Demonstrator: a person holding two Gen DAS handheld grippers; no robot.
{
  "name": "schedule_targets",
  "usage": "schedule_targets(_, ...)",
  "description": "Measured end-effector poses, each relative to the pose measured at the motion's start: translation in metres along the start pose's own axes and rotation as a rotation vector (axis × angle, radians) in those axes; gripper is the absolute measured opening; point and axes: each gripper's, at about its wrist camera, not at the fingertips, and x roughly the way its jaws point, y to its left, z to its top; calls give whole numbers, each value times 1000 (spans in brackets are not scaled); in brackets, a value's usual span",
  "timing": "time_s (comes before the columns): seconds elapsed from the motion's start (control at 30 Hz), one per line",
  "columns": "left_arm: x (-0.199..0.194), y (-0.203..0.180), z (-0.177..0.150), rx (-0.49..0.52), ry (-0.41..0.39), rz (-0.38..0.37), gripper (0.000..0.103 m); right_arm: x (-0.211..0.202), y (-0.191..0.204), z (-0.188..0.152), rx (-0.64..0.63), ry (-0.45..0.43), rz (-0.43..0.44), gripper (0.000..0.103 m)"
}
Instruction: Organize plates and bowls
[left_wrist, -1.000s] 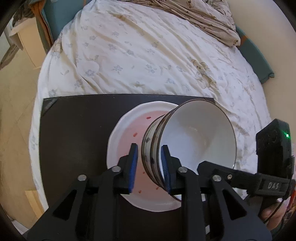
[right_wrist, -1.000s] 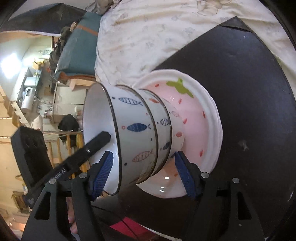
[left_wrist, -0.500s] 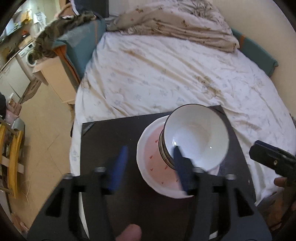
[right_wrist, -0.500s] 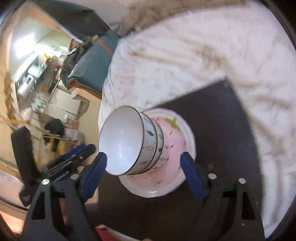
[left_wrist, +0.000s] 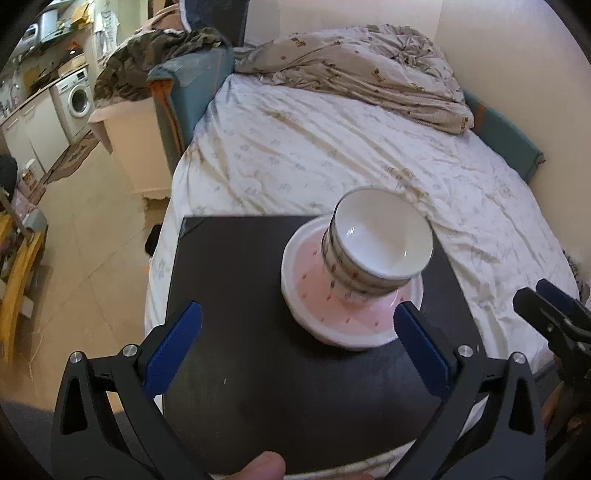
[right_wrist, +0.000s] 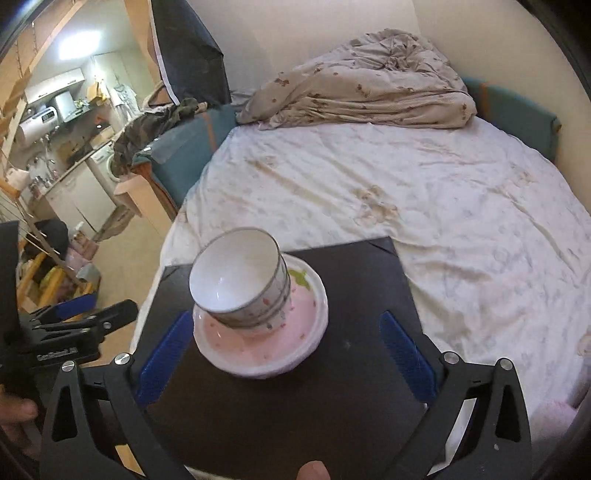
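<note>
On the black board laid over the bed, the bowl stack now sits by itself in the pink plate, whereas a second ago the left gripper was pinching the top bowl's wall and the right gripper had its pads either side of the stack; since then both have let go and pulled back and up, jaws opening wide with nothing between them, so the whole pile sits well clear ahead of the blue pads. To me that says the nesting step is basically done and the dishes are gathered into one tidy pile. As for what holds what: looks like three fish-pattern bowls nested one inside another, the top one white inside and empty, all standing upright roughly in the middle of the strawberry-print plate, which may itself be resting on a second white plate, hard to tell from the rim
</note>
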Motion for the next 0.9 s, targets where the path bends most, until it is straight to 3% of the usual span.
schedule_targets(0.13, -2, -2, -15, -1, 7, 6, 103, -3, 3, -17, -36, -9, -52, 103)
schedule_targets(0.4, -13, -7, -20, 25, -74, 46, 103, 2, 5, -34, -27, -12, -120, 103)
schedule_targets(0.67, -17, -10, -10, -5, -98, 111, 103, 4, -7, -35, -12, -17, -111, 103)
schedule_targets(0.9, -13, -17, -4, -24, -73, 157, 103, 5, -27, -33, 34, 7, -94, 103)
